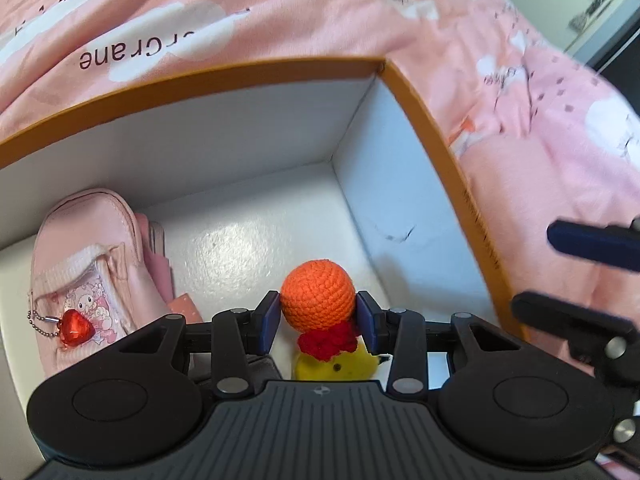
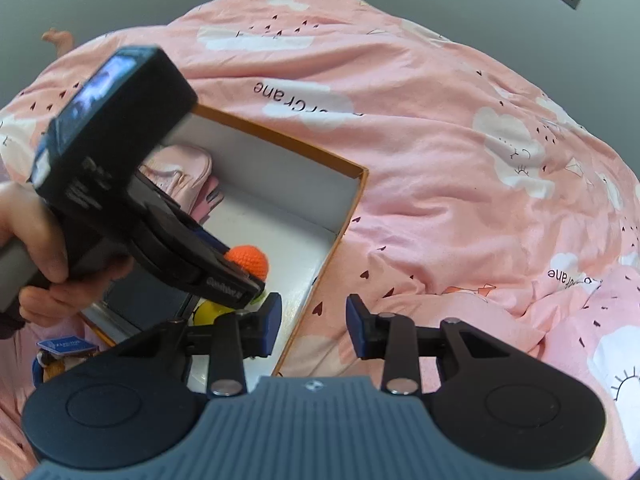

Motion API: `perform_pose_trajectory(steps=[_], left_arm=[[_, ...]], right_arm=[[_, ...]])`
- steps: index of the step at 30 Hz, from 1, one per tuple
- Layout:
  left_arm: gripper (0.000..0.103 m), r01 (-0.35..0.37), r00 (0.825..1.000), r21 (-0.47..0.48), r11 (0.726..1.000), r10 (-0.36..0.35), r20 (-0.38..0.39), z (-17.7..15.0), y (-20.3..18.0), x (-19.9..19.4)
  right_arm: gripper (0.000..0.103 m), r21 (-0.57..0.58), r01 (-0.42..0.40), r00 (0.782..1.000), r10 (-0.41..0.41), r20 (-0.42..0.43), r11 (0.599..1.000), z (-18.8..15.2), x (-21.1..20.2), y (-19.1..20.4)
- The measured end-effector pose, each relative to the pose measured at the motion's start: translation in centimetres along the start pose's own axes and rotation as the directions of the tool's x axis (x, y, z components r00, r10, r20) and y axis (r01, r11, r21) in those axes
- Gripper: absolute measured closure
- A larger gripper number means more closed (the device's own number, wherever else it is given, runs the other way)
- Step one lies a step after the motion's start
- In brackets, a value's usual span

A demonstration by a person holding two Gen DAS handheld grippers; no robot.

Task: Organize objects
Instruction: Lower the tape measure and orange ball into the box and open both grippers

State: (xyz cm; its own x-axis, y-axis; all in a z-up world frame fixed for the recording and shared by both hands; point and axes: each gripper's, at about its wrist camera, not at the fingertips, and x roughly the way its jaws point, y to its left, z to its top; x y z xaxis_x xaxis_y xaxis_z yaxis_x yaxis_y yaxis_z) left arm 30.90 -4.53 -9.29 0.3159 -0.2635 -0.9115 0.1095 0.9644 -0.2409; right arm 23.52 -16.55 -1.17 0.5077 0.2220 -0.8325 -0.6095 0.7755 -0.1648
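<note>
My left gripper point(image 1: 318, 318) is shut on an orange crocheted ball point(image 1: 318, 295), the top of a toy with a red ruffle point(image 1: 329, 340) and a yellow body point(image 1: 340, 366). It hangs inside a white box with an orange rim point(image 1: 256, 74), near the box's right wall. From the right wrist view, the same ball point(image 2: 248, 260) shows between the left gripper's fingers, which a hand point(image 2: 32, 240) holds. My right gripper point(image 2: 314, 326) stands open over the box's right edge and the pink bedding, with nothing between its pads.
A pink pouch point(image 1: 88, 264) with a red heart charm point(image 1: 74, 327) lies at the box's left side, with pink cloth beside it. The box point(image 2: 344, 216) rests on a pink patterned duvet point(image 2: 460, 184). A dark flat item point(image 2: 148, 300) lies in the box's near corner.
</note>
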Motion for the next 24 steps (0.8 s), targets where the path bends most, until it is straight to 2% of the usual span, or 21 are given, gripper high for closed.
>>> perform_pose_trajectory(steps=[6, 11, 17, 21, 24], left_arm=[[0.057, 0.013, 0.999, 0.000, 1.000, -0.013, -0.052, -0.4, -0.4, 0.8], [0.057, 0.077, 0.987, -0.025, 0.997, -0.080, -0.138, -0.9, -0.3, 1.2], [0.057, 0.139, 0.982, -0.086, 0.987, -0.148, -0.119, -0.8, 0.1, 1.1], [0.057, 0.220, 0.961, -0.113, 0.969, -0.235, -0.147, -0.8, -0.1, 0.9], [0.051, 0.212, 0.961, -0.107, 0.971, -0.227, -0.155, -0.7, -0.3, 0.7]], right_arm=[[0.066, 0.007, -0.010, 1.000, 0.010, 0.029, 1.000, -0.9, 0.7, 0.0], [0.066, 0.026, -0.022, 0.999, 0.022, 0.027, 0.999, -1.3, 1.1, -0.4], [0.066, 0.066, -0.037, 0.999, 0.035, 0.031, 0.997, -2.0, 1.2, -1.1], [0.066, 0.076, -0.034, 0.999, 0.031, 0.045, 0.997, -2.1, 0.7, -1.2], [0.066, 0.083, -0.032, 0.998, 0.028, 0.050, 0.996, -2.1, 0.5, -1.2]])
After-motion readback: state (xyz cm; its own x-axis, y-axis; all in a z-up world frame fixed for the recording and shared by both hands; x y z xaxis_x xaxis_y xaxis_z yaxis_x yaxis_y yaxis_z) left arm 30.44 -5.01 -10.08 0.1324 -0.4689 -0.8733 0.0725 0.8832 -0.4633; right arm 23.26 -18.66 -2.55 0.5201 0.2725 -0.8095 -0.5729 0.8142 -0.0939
